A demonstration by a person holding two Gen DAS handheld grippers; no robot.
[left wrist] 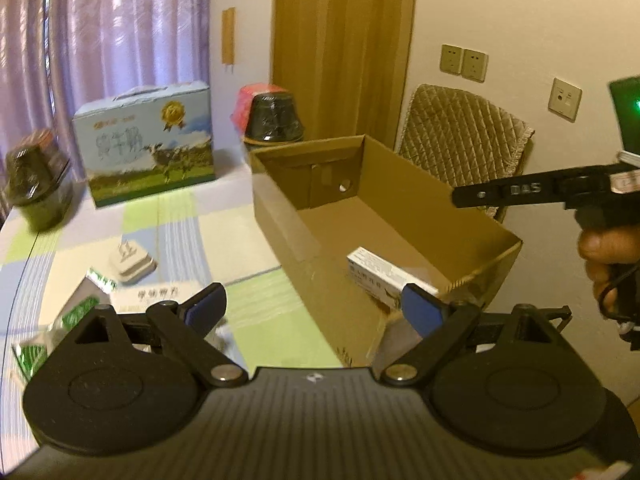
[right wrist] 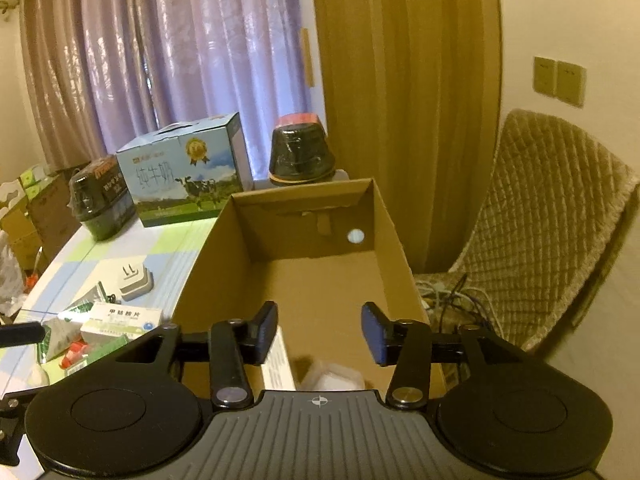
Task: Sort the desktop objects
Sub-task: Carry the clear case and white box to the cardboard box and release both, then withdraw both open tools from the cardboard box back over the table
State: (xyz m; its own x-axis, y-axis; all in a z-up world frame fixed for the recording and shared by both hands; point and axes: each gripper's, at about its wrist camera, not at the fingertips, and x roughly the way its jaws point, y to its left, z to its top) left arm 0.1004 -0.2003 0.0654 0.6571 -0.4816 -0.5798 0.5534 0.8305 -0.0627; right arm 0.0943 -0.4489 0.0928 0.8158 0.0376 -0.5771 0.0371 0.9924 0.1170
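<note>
An open cardboard box (left wrist: 280,224) stands on the table's right side, with a white medicine box (left wrist: 380,276) lying on its floor. My left gripper (left wrist: 316,310) hangs open and empty above the box's near left corner. On the checked cloth to its left lie a white charger plug (left wrist: 132,264), another white medicine box (left wrist: 152,296) and green packets (left wrist: 80,312). My right gripper (right wrist: 320,332) is open and empty over the cardboard box (right wrist: 392,240). Below it lie the medicine box (right wrist: 280,364) and a pale plastic item (right wrist: 332,376).
A blue milk carton (right wrist: 188,172) and two dark wrapped tubs (right wrist: 300,156) (right wrist: 100,204) stand along the table's far side. A quilted chair (right wrist: 540,216) and loose cables (right wrist: 452,300) sit right of the box. A hand (left wrist: 608,248) holds the right gripper.
</note>
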